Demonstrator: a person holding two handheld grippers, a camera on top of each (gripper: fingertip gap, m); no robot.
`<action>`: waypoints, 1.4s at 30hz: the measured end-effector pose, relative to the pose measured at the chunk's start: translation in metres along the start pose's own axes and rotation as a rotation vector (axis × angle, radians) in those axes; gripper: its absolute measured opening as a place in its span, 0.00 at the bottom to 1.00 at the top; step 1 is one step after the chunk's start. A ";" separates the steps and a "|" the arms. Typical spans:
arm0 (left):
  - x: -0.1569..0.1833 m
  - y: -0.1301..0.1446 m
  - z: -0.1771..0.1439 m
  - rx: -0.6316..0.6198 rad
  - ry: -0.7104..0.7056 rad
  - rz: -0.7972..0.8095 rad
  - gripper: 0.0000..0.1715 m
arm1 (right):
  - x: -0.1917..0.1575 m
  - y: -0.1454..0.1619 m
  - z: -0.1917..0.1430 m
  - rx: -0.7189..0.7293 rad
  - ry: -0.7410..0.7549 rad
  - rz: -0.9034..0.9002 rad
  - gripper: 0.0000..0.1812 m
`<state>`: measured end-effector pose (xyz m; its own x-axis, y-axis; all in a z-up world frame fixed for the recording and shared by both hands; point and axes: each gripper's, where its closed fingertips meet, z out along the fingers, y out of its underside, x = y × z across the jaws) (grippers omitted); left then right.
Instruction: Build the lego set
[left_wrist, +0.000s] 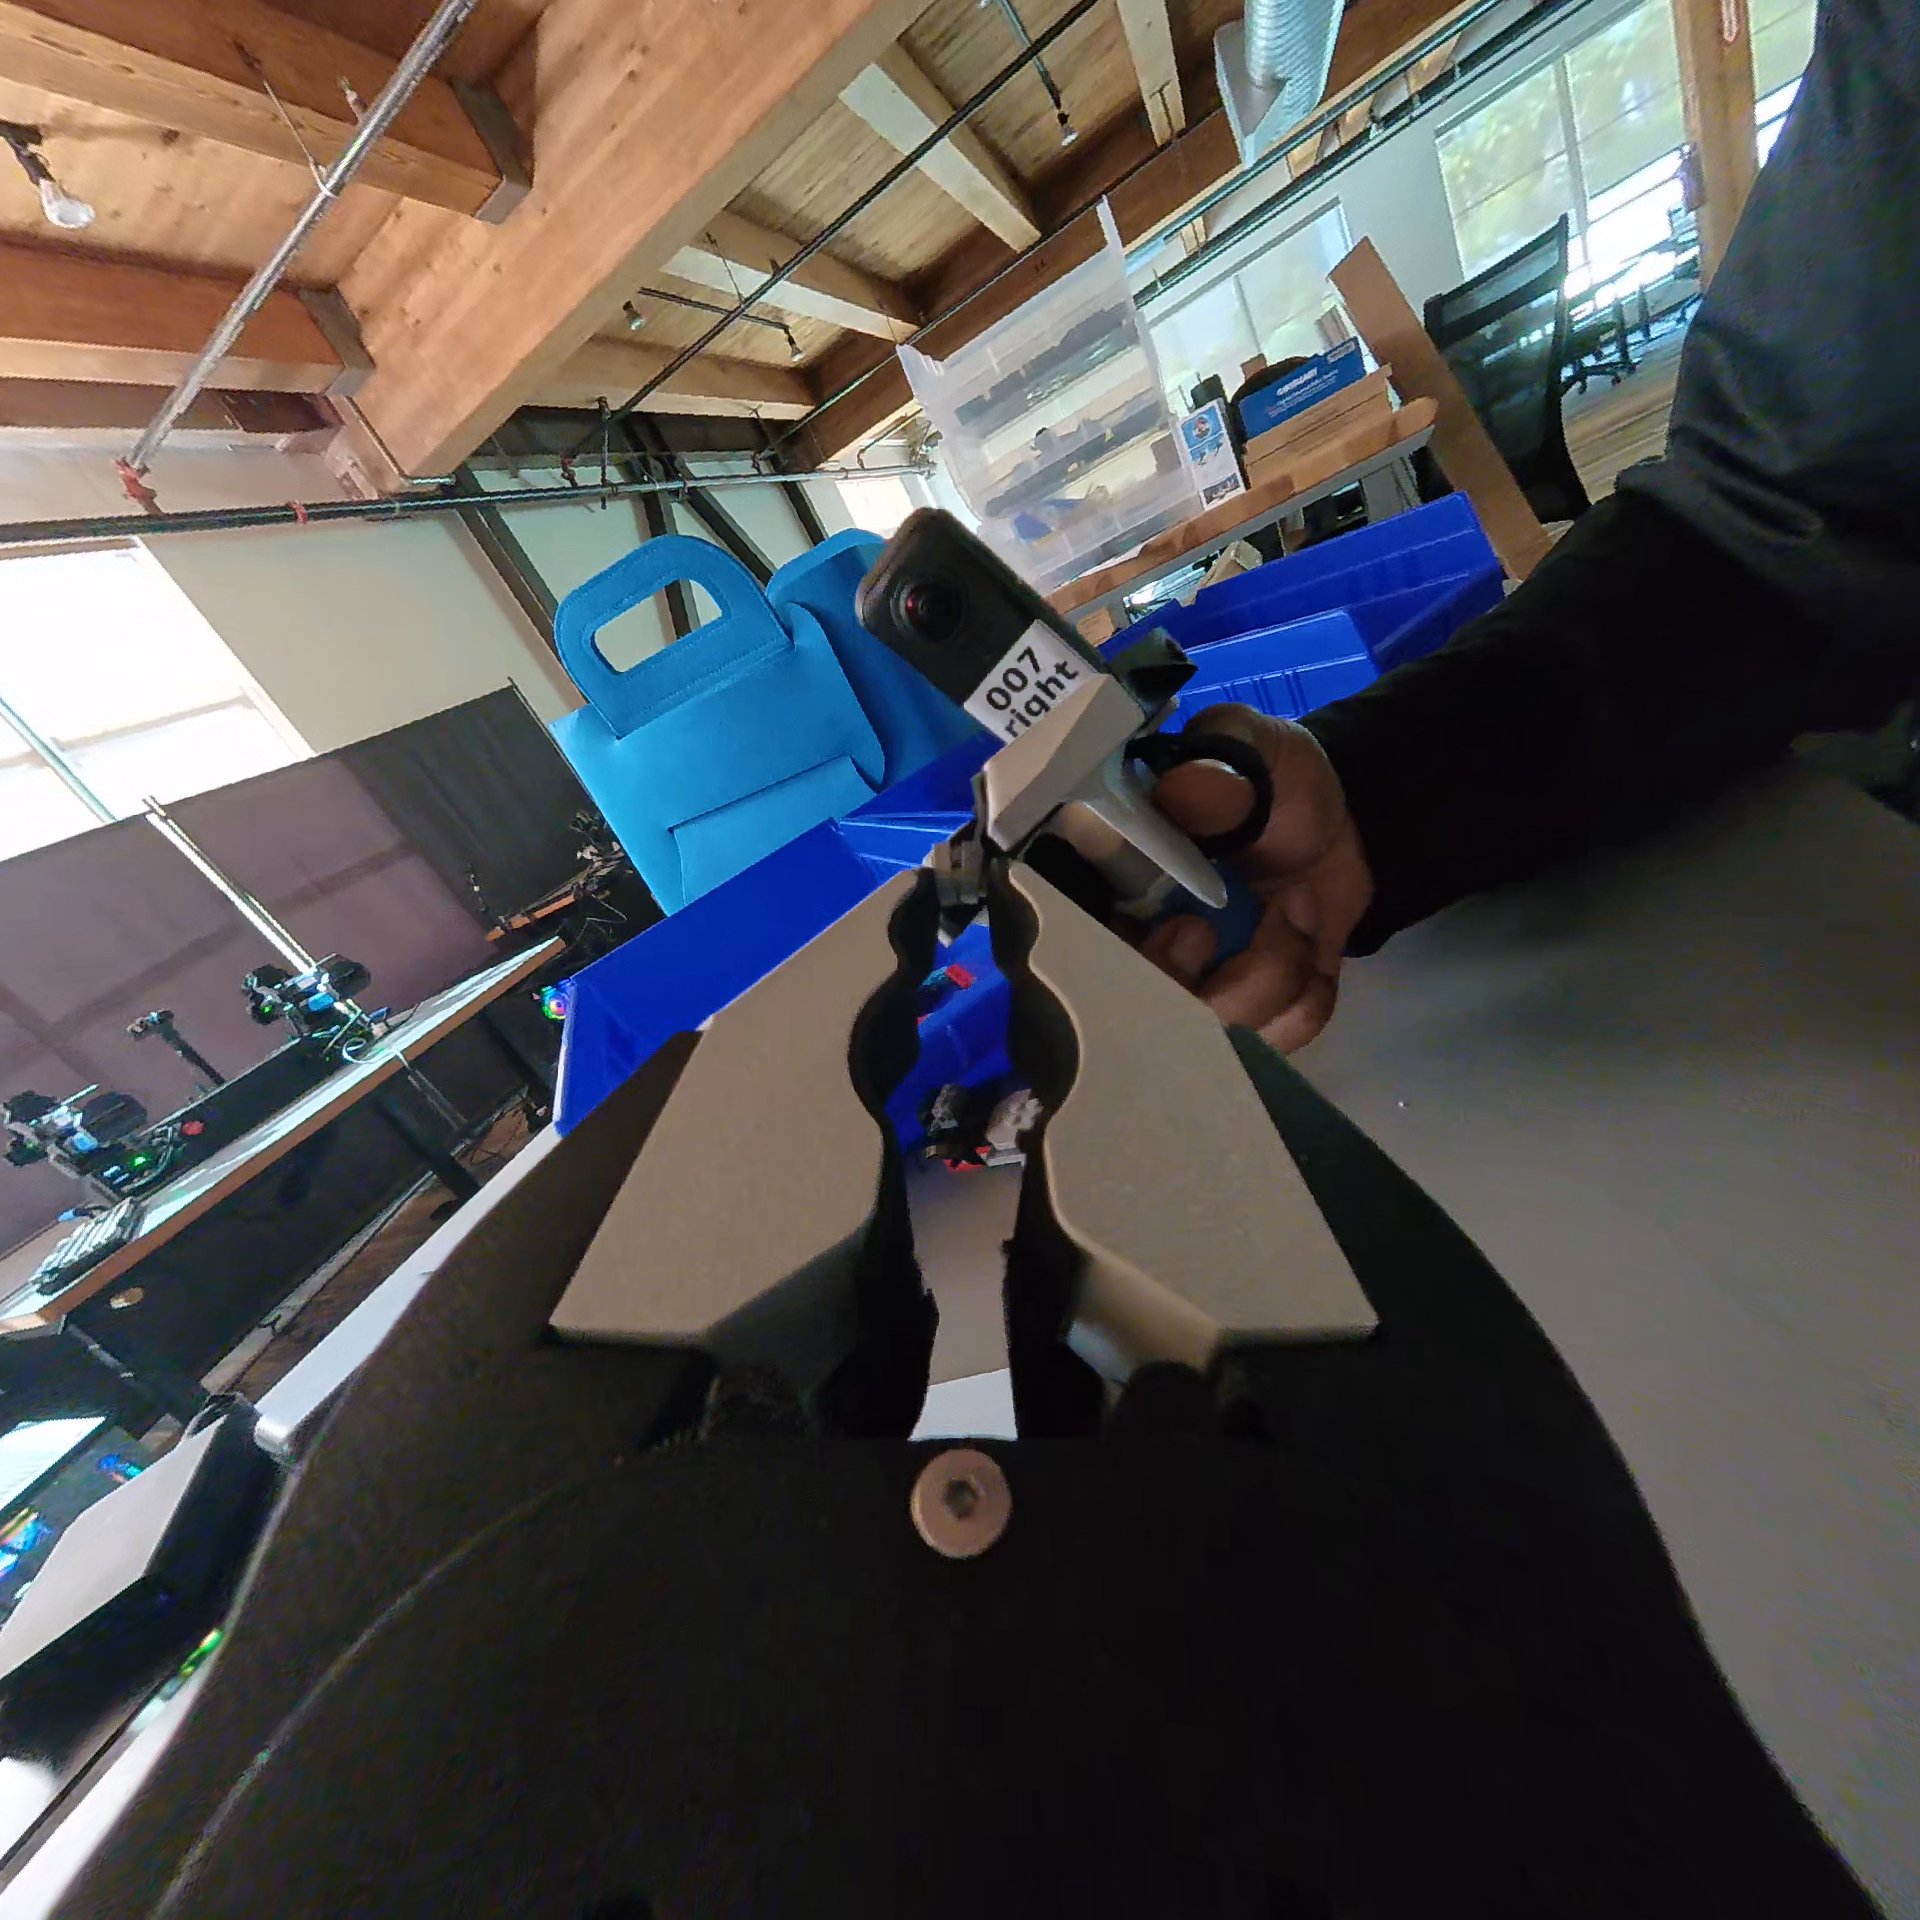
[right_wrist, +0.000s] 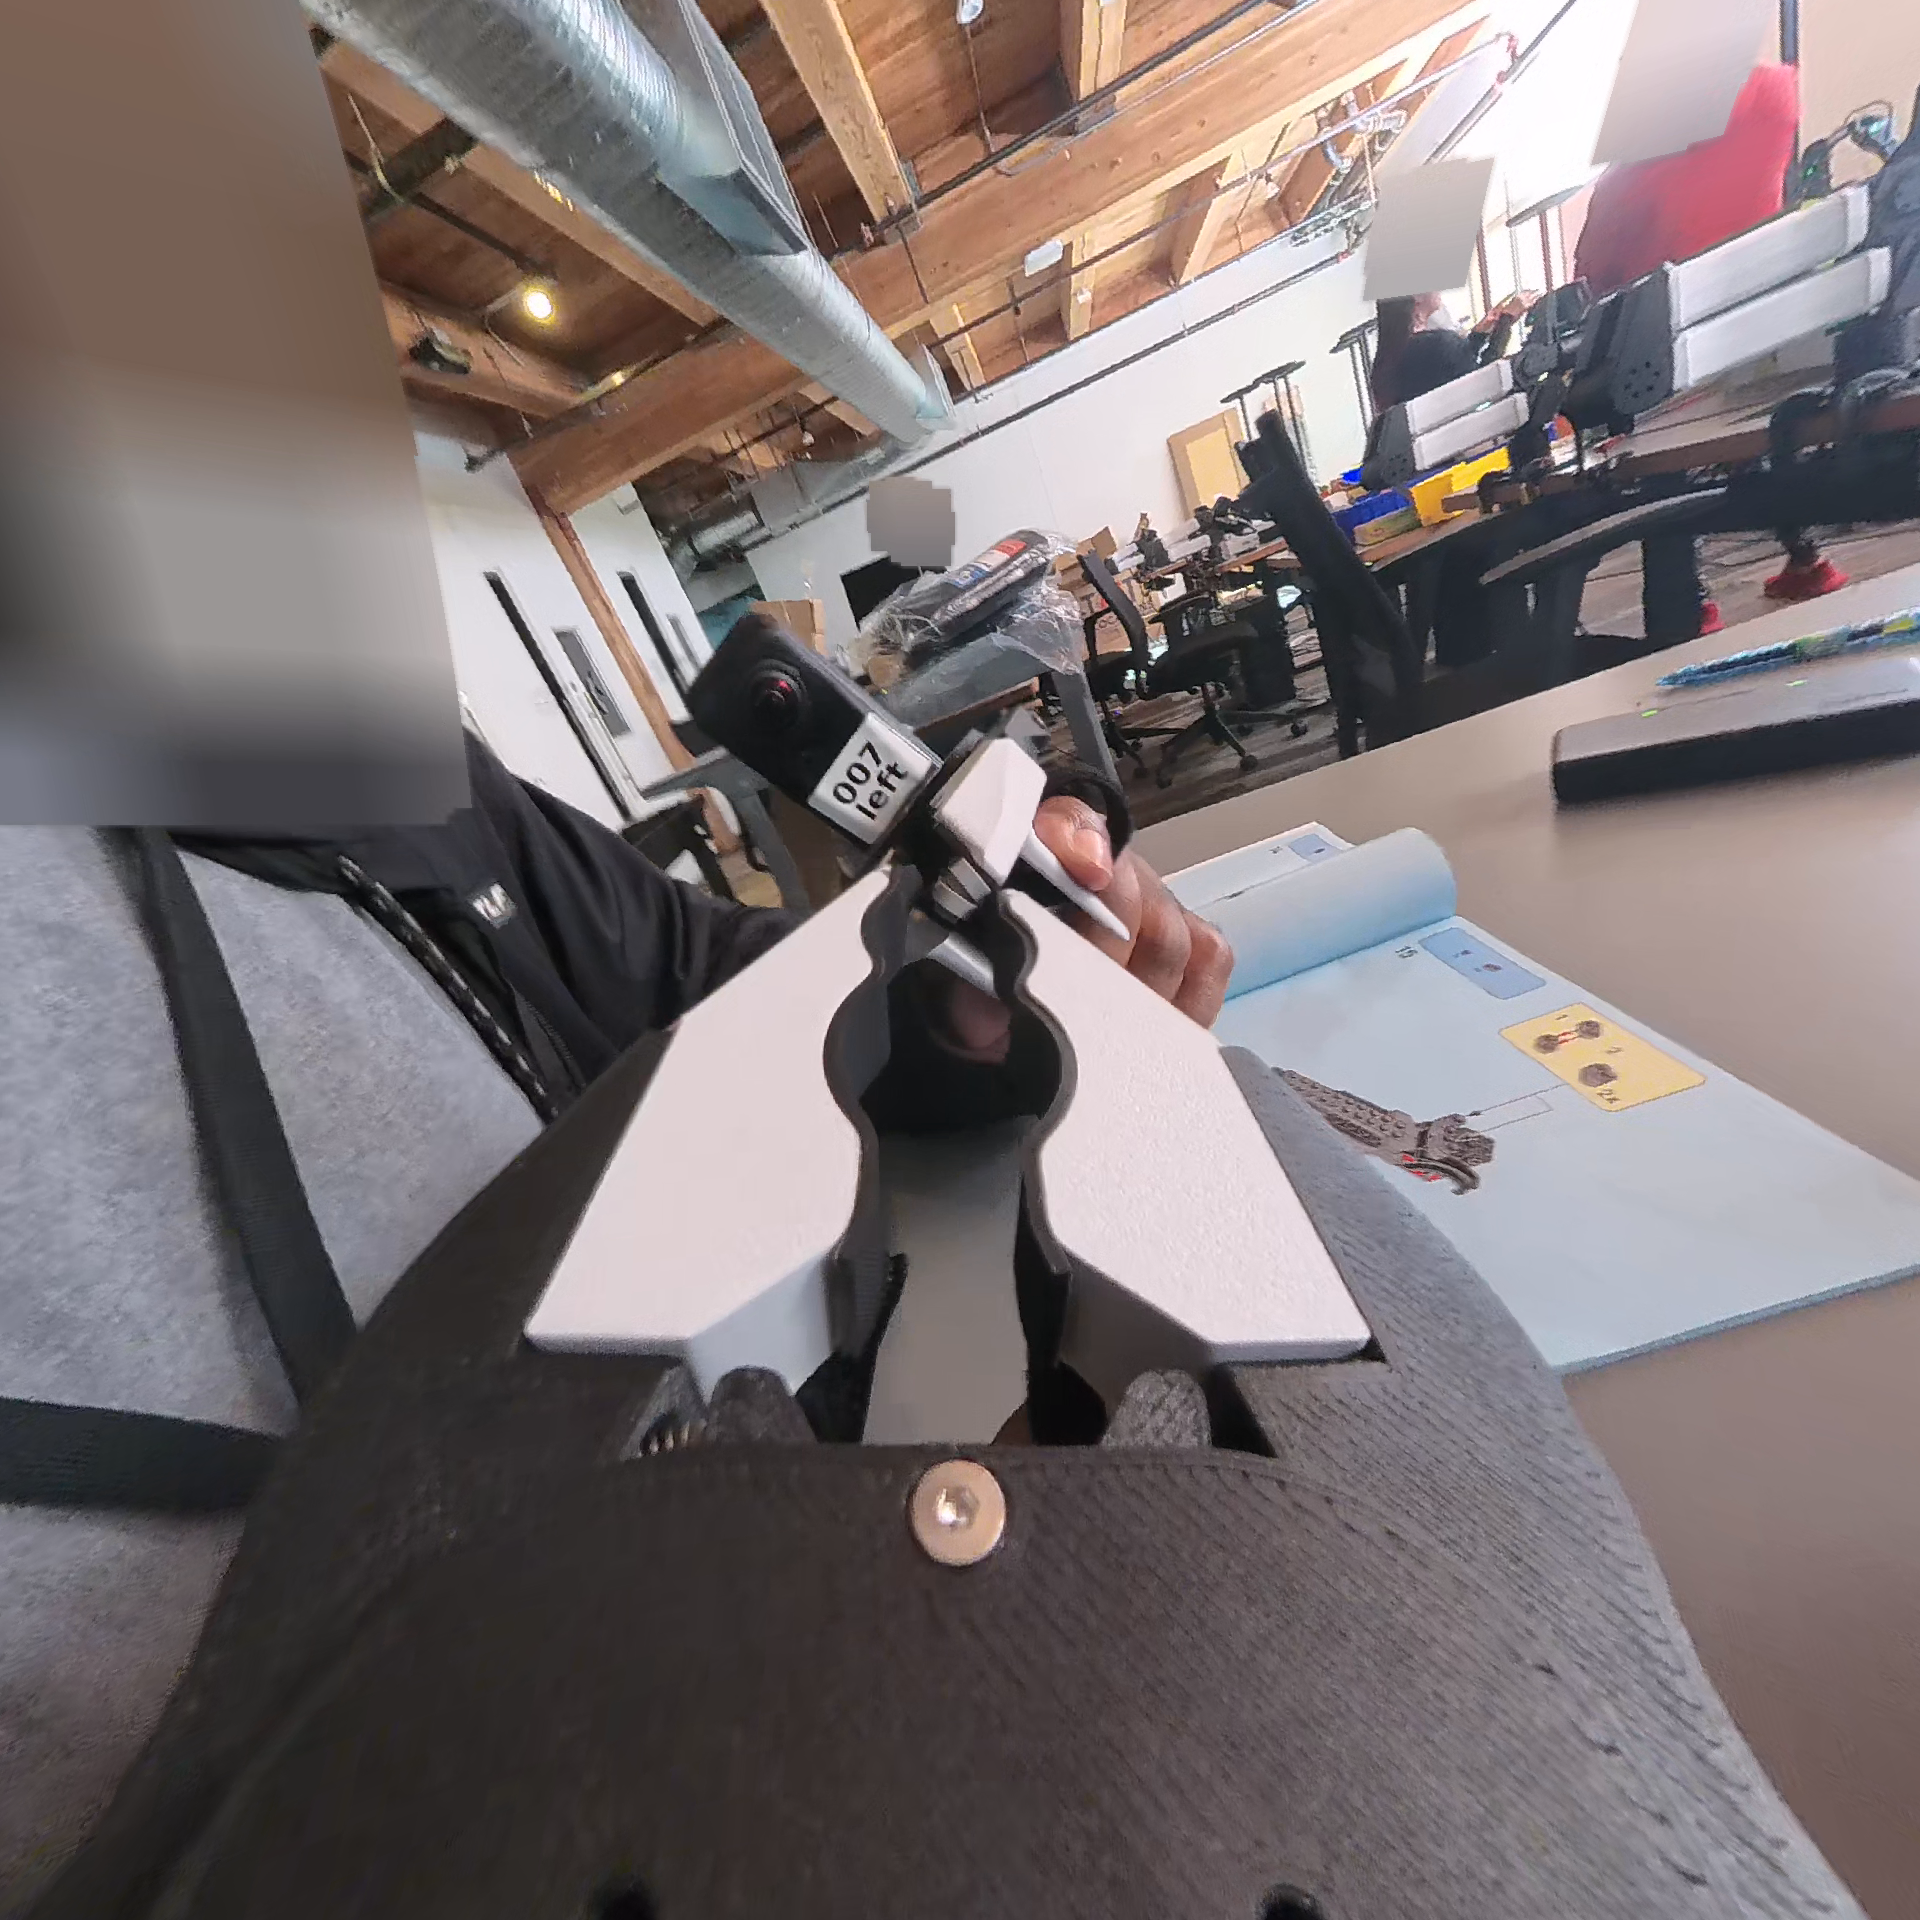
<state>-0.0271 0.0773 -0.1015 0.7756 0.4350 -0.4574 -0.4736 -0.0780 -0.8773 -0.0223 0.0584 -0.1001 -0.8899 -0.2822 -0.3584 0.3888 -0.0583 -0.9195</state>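
Note:
My left gripper (left_wrist: 956, 902) and right gripper (right_wrist: 940, 902) point at each other above the grey table (left_wrist: 1579, 1143), tips meeting. A small grey and black Lego piece (left_wrist: 958, 878) sits pinched where the two pairs of tips meet; it also shows in the right wrist view (right_wrist: 951, 883). Both grippers' jaws are nearly closed around it. I cannot tell whether it is one piece or two joined. A small partly built Lego model (left_wrist: 982, 1127) with red and white parts lies on the table below, seen through the gap between my left fingers. The open instruction booklet (right_wrist: 1455, 1122) lies to the right.
Blue plastic bins (left_wrist: 727, 966) stand behind the model, with a blue felt bag (left_wrist: 717, 748) behind them. A flat black device (right_wrist: 1745, 727) lies on the table beyond the booklet. A person's hands hold both grippers; their torso is close on the left of the right wrist view. My left and right fingertips are right by each other.

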 end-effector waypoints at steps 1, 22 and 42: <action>0.001 0.000 0.000 0.002 0.008 -0.007 0.05 | 0.001 -0.001 -0.001 -0.001 0.010 -0.021 0.09; 0.010 0.005 0.003 0.014 0.154 -0.290 0.06 | -0.001 0.000 -0.013 -0.069 0.065 -0.313 0.05; 0.007 0.011 0.005 0.007 0.171 -0.393 0.05 | 0.005 -0.002 -0.022 -0.066 0.119 -0.341 0.07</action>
<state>-0.0288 0.0839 -0.1139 0.9556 0.2750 -0.1061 -0.1300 0.0703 -0.9890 -0.0330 0.0785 -0.1041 -0.9887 -0.1437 -0.0420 0.0520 -0.0665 -0.9964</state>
